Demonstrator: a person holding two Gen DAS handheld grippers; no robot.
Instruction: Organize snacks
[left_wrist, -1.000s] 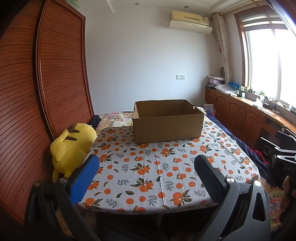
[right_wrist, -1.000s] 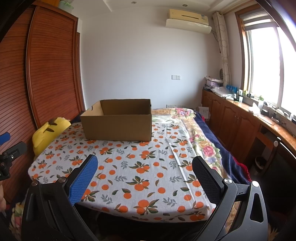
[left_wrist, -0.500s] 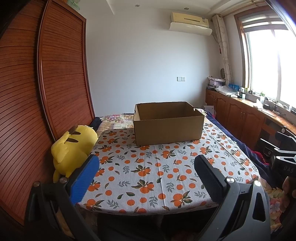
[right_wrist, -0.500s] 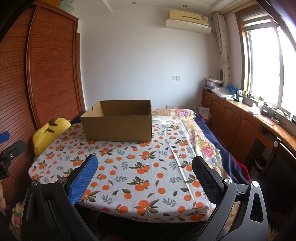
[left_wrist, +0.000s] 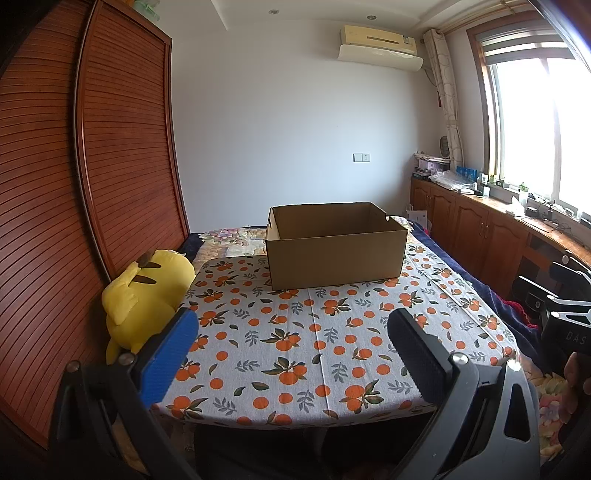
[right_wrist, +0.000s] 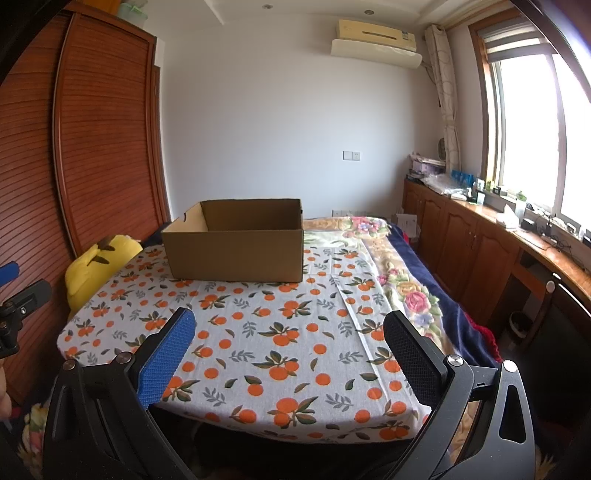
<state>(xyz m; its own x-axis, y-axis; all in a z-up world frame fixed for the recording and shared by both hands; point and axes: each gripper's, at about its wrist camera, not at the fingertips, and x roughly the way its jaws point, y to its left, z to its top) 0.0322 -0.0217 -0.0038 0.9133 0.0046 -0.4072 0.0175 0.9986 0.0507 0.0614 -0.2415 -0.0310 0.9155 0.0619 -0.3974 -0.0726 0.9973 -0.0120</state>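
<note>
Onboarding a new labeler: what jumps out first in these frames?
The open cardboard box stands at the far end of the orange-print tablecloth, with no snacks visible. A yellow plush toy sits at the table's left by the wooden wardrobe. The left gripper and right gripper hover open, holding nothing.

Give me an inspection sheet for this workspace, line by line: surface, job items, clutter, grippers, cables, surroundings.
Surface: table under an orange-print cloth, flat and uncluttered at the front.
Job's things: open cardboard box at the far end of the cloth, upright; what shows of its inside is bare. No snacks seen.
Clutter: yellow plush toy beside the table's left edge.
Grippers: left gripper open, holding nothing; right gripper open, holding nothing.
Cables: thin cords among small items on the window counter; nothing seen on the table.
Surroundings: slatted wooden wardrobe, wall air conditioner, floral bedspread.
</note>
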